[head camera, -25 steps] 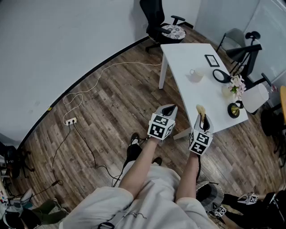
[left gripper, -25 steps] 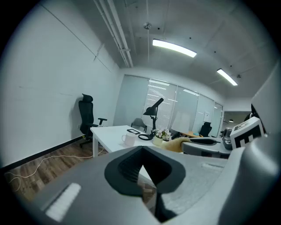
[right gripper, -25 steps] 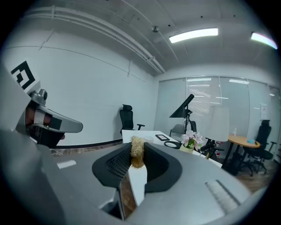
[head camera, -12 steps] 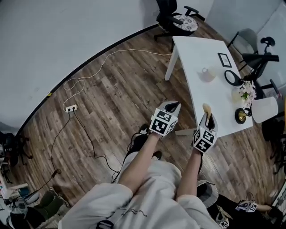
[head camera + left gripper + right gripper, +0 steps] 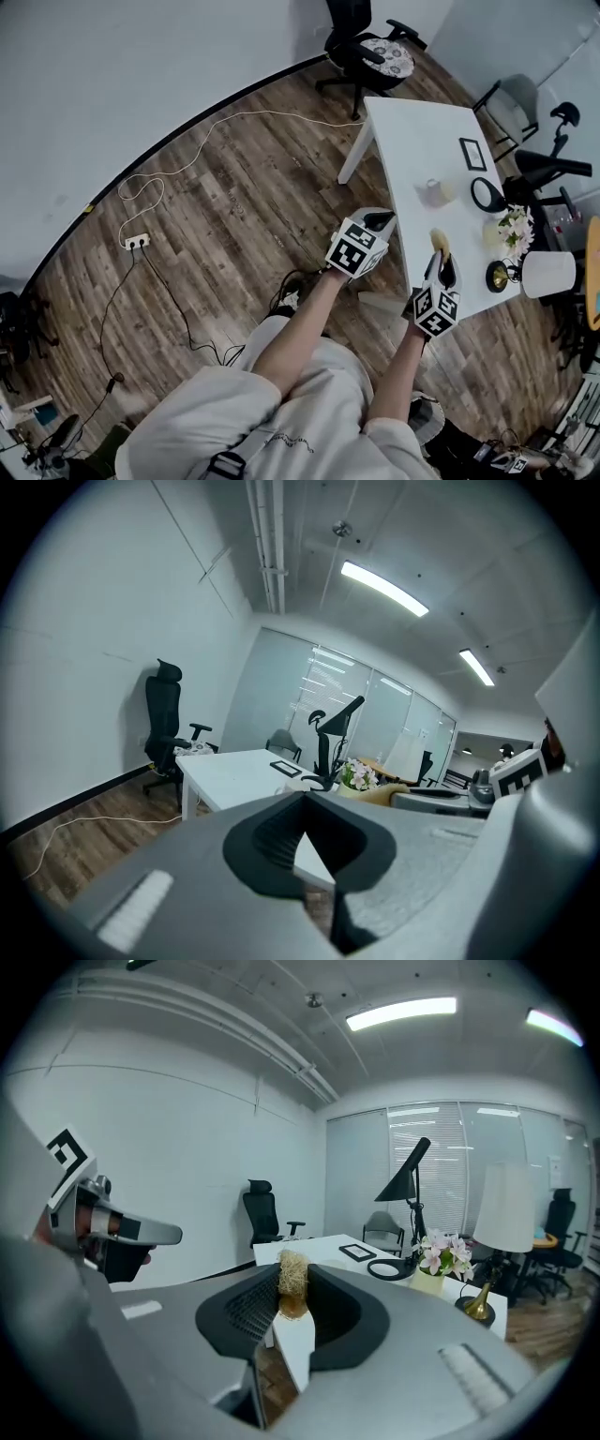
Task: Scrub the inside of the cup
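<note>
Right claw [image 5: 442,269] first: it's clamped on a tan fibre scrubber [image 5: 292,1281], pads pinching its lower part, the tuft poking out past my tips. My left claw [image 5: 379,221] sits just to its left, jaws brought together with nothing between them. The right one hangs over the near corner of the white table [image 5: 410,131]. The left is just off that table's edge, above the wood floor [image 5: 253,206]. Close on the right of my right claw is a small brass piece [image 5: 496,277], with a white lampshade [image 5: 548,274] beside it and a pot of pale flowers [image 5: 514,228] a little further on. Ahead of the scrubber and a touch left, well apart from it, the cup [image 5: 433,191] stands upright on the tabletop, pale and small. Just right of the cup lies a black ring [image 5: 488,194], and beyond that a dark-framed flat panel [image 5: 472,154]. Past the table's far end, straight on from my left claw, a black office chair [image 5: 366,47] stands by the wall. Far off to the left, a power strip [image 5: 137,242] lies on the floor, its white cable trailing away.
</note>
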A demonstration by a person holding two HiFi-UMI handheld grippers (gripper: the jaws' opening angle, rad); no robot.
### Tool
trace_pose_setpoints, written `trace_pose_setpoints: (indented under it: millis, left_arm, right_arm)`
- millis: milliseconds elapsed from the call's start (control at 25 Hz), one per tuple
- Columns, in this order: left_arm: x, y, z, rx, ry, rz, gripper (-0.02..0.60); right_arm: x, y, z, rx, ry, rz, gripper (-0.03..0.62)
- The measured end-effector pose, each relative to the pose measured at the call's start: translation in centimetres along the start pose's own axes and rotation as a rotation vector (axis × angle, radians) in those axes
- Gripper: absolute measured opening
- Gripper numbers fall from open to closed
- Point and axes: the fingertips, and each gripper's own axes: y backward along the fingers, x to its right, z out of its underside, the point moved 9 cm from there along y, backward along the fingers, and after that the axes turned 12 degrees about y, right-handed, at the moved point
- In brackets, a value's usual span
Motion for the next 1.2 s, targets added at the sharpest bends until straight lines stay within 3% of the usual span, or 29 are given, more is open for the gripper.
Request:
trace_pose_setpoints:
  millis: [240, 360, 560, 760, 960, 1200]
  left_arm:
    - [-4.4, -1.9, -1.7, -0.046, -0.03, 0.045, 0.0]
    - [-7.0, -1.2, -2.0, -0.069, -0.046, 0.009, 0.0]
    - [-10.3, -1.6, -4.2, -0.095, -0.22, -0.066, 0.0]
    - [-12.3, -4.7, -6.2, -0.056, -0.113, -0.011, 0.0]
    - [-13.7, -10.7, -7.9, -0.109, -0.144, 0.047, 0.0]
    - [-16.3, -17.9, -12.0, -0.064, -0.041, 0.05, 0.0]
  right_arm:
    - [-1.3, -4.0, -0.5, 0.033, -0.064, 0.06, 0.104]
    - [-2.7, -5.6, -0.4, 0.026, -0.095, 0.054, 0.104]
    - [-3.4, -8.9, -2.0, 0.042, -0.098, 0.043, 0.103]
    - [-2.0, -11.9, -3.2, 0.036, -0.083, 0.043, 0.104]
    - [1.7, -16.8, -3.9, 0.032, -0.118, 0.115, 0.104]
    - [4.5, -22.7, -5.6, -0.004, -0.113, 0.112, 0.104]
